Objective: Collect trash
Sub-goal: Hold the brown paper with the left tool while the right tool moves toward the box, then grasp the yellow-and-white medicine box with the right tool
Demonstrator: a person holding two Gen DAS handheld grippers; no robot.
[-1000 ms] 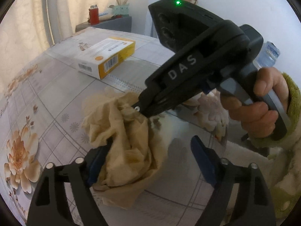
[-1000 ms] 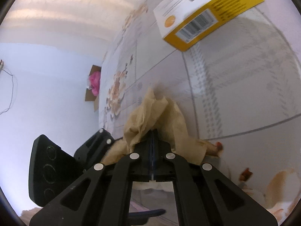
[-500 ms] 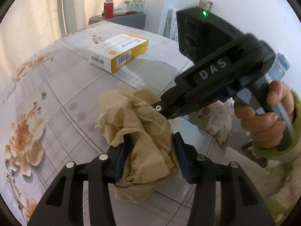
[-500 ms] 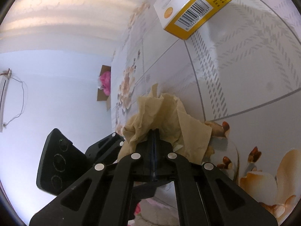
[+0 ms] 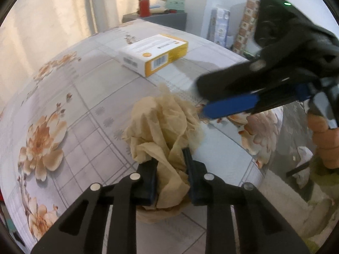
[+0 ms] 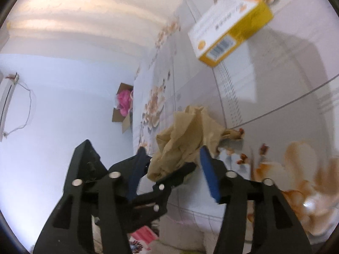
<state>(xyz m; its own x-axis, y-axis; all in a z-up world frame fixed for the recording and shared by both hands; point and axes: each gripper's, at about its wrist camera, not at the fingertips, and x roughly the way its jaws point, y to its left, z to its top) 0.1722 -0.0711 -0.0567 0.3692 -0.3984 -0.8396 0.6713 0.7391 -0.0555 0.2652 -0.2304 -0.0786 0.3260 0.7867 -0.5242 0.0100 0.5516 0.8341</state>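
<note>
A crumpled tan paper napkin (image 5: 165, 127) sits near the edge of the floral-patterned table (image 5: 84, 97). My left gripper (image 5: 170, 165) is shut on its near end and holds it. My right gripper (image 6: 172, 158) is open, its blue pads apart just short of the napkin (image 6: 186, 139), touching nothing. In the left wrist view the right gripper (image 5: 203, 112) comes in from the right with its tips beside the napkin. A white and yellow box (image 5: 154, 55) lies further back on the table, also in the right wrist view (image 6: 228, 36).
A grey side cabinet (image 5: 156, 19) with a red jar and small items stands beyond the table. Patterned packages (image 5: 220, 29) lean on the wall at right. A cardboard box with pink stuff (image 6: 124, 105) sits on the floor.
My left gripper has closed on the napkin. My right gripper has let go of it, opened, and pulled back to the right.
</note>
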